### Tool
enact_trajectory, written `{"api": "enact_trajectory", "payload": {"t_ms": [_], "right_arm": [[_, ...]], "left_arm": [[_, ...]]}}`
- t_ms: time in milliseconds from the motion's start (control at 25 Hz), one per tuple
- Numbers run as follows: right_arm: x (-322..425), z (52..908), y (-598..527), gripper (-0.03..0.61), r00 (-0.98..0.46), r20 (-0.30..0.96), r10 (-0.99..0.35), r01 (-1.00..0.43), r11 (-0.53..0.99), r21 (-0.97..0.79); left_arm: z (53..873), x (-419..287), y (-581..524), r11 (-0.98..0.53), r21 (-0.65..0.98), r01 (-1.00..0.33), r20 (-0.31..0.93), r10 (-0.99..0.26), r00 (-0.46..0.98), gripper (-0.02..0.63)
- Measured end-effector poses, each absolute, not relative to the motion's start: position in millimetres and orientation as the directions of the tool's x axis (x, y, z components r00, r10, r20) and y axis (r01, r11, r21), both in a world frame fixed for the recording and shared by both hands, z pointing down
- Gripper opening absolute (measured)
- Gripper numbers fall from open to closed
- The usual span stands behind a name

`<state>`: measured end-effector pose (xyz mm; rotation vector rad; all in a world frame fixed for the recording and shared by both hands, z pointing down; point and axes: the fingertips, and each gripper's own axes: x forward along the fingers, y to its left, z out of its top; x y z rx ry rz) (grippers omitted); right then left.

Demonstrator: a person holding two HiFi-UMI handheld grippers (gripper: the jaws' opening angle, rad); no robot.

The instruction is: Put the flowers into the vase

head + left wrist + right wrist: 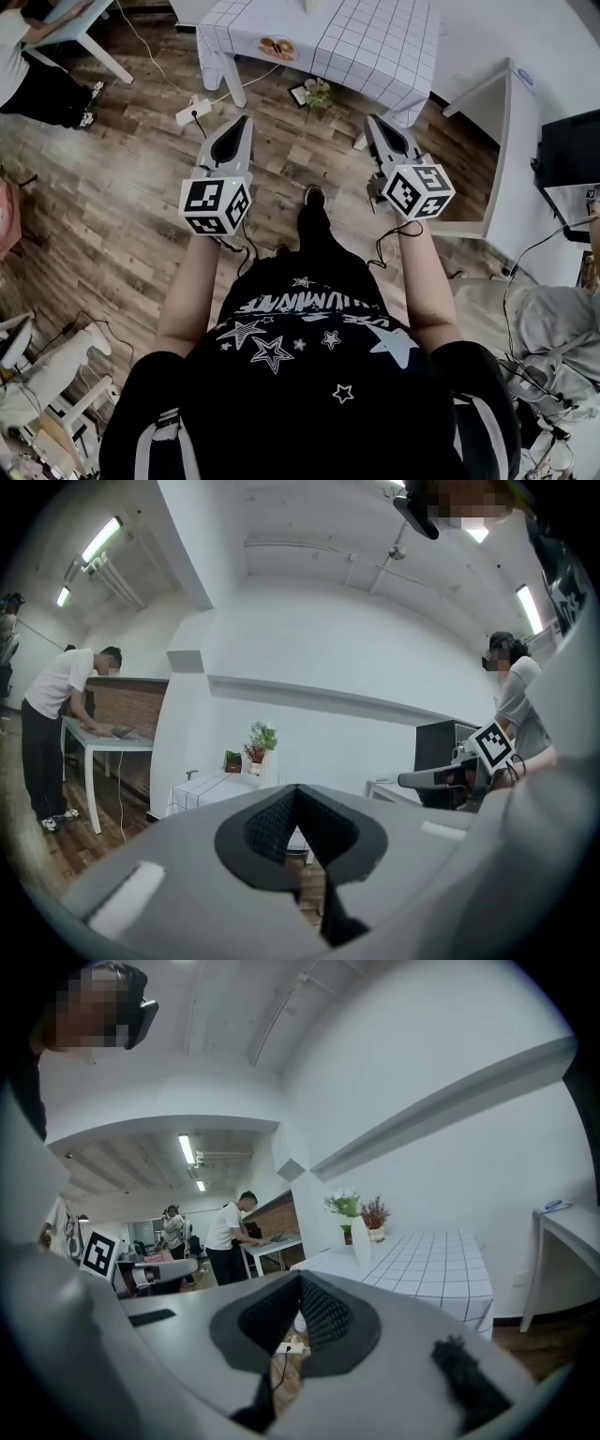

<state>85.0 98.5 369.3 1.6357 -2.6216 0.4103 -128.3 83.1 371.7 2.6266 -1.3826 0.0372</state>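
Note:
A bunch of white and green flowers (262, 735) stands in a tall white vase (270, 767) on a table with a white checked cloth (375, 42), some way ahead of me. In the right gripper view the flowers (344, 1202) and vase (361, 1241) sit beside a small red plant (375, 1213). What looks like another small bunch of flowers (317, 91) lies on the floor by the table. My left gripper (246, 122) and right gripper (373, 122) are held side by side at waist height, pointing at the table. Both are shut with nothing in them.
A white power strip (194, 111) with a cable lies on the wood floor ahead of the left gripper. A white side table (497, 141) and a black monitor (570, 150) stand at the right. A person (56, 733) leans over another table at the far left.

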Motion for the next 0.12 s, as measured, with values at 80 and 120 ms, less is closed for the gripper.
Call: {"api": "enact_trajectory", "payload": {"t_ms": [80, 120], "right_arm": [[85.9, 362.5, 115.6, 0.011, -0.458, 0.154, -0.876, -0.882, 0.426, -0.201], [86.8, 358.9, 123.9, 0.011, -0.461, 0.152, -0.874, -0.881, 0.430, -0.197]], "left_arm": [[363.4, -124.1, 100.8, -0.558, 0.142, -0.818, 0.092, -0.815, 0.572, 0.008], [358.6, -121.6, 109.7, -0.560, 0.144, -0.816, 0.085, -0.814, 0.574, 0.008]]}}
